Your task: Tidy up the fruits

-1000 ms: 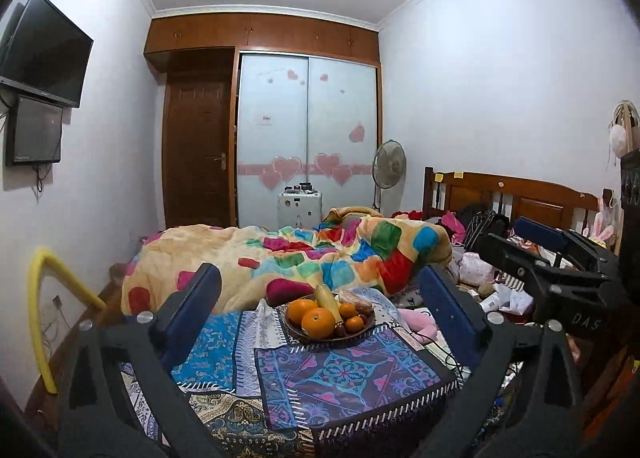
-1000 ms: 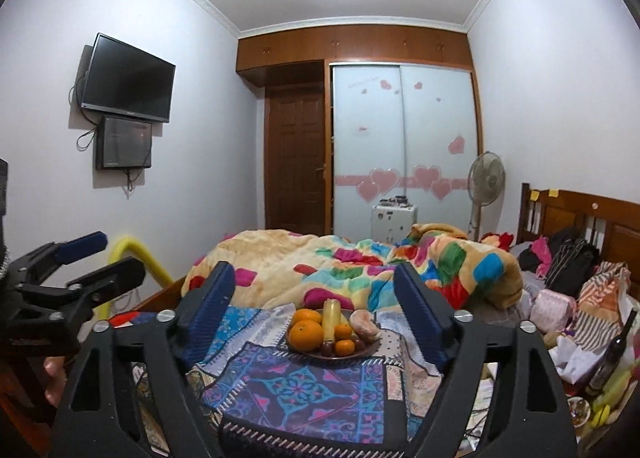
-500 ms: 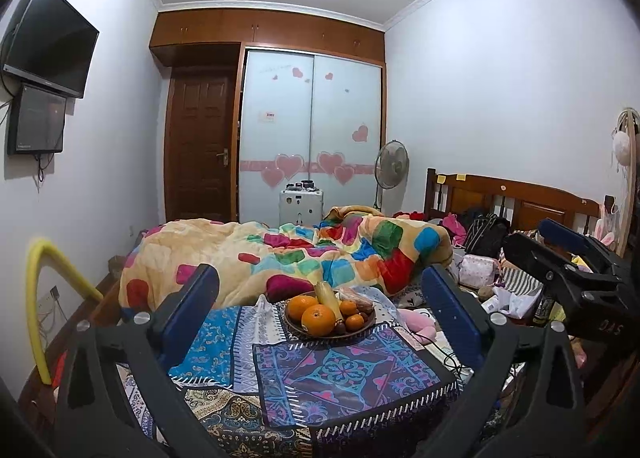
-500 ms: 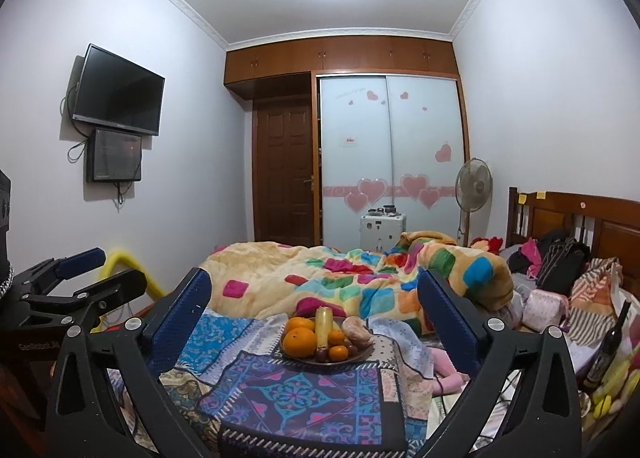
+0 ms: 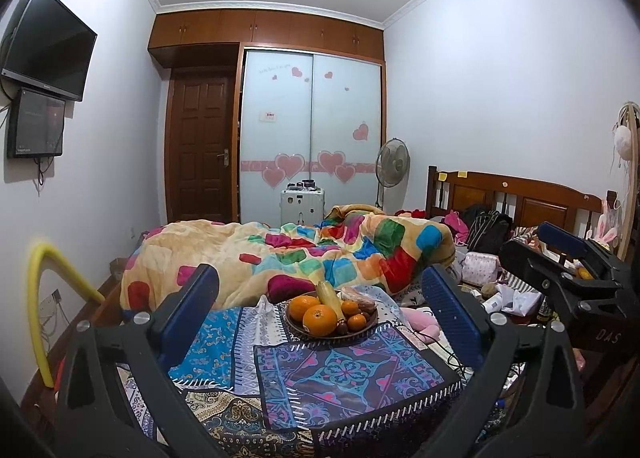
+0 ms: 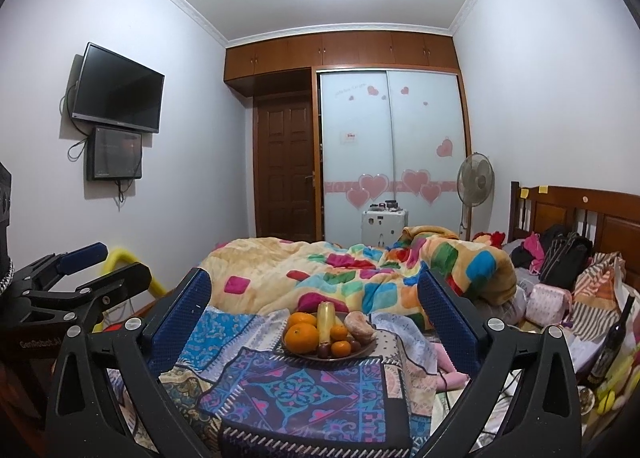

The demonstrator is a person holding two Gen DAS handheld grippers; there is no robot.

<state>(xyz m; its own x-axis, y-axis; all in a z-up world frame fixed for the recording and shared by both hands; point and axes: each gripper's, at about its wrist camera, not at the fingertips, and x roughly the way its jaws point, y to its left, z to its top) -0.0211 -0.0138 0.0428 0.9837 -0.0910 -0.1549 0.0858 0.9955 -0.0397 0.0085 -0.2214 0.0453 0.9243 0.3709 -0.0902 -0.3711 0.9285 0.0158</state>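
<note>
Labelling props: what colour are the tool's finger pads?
Blue pads, clearest in the right wrist view.

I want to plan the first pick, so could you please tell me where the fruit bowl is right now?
The fruit bowl sits mid-frame in both wrist views, on the patterned cloth at the foot of the colourful quilt, ahead of both open grippers.

The low surface is covered by a purple-and-blue patterned woven mat (image 5: 340, 374), with a turquoise patterned cloth (image 5: 212, 346) laid beside it. A round brown fruit plate (image 5: 296, 328) is set on top.
</note>
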